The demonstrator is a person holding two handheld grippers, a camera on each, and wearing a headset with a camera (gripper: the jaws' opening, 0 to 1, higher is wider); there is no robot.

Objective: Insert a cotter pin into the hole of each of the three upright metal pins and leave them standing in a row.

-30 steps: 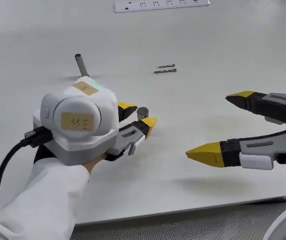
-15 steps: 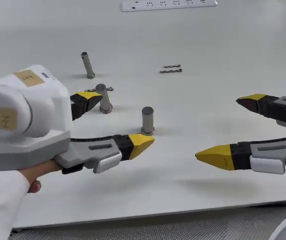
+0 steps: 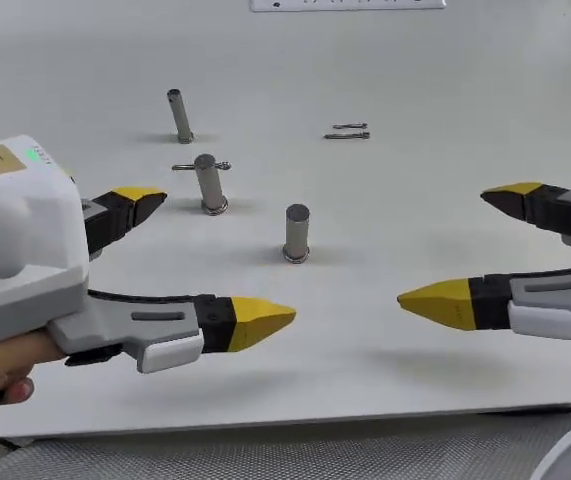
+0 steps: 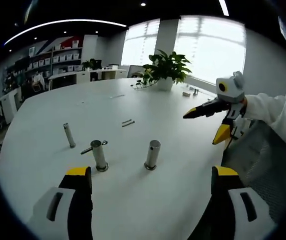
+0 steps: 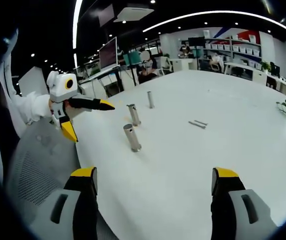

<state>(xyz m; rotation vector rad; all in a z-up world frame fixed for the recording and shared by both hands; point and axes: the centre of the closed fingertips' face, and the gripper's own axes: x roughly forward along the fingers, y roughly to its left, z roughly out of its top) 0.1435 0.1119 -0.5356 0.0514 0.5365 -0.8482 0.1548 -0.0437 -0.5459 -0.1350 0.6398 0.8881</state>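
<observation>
Three upright metal pins stand in a slanted row on the white table [image 3: 485, 90]: the far pin [image 3: 180, 115], the middle pin [image 3: 208, 184] and the near pin [image 3: 297, 232]. One cotter pin [image 3: 200, 166] already sits crosswise through the top of the middle pin. Two loose cotter pins [image 3: 350, 131] lie flat and side by side, well apart from the row on its right. The left gripper [image 3: 215, 257] hovers low in front of the row, jaws spread wide with nothing between them. The right gripper [image 3: 455, 247], off to the right, is likewise gaping and empty. Two pins seem left to do. The likeliest trouble is the pickup: the loose pins are thin, flat on the surface and so close together that closing jaws may pinch both or skid one away. Pushing a cotter pin sideways into an unbraced upright could also tip it, and a careless sweep of the left gripper could knock over the near pin.
</observation>
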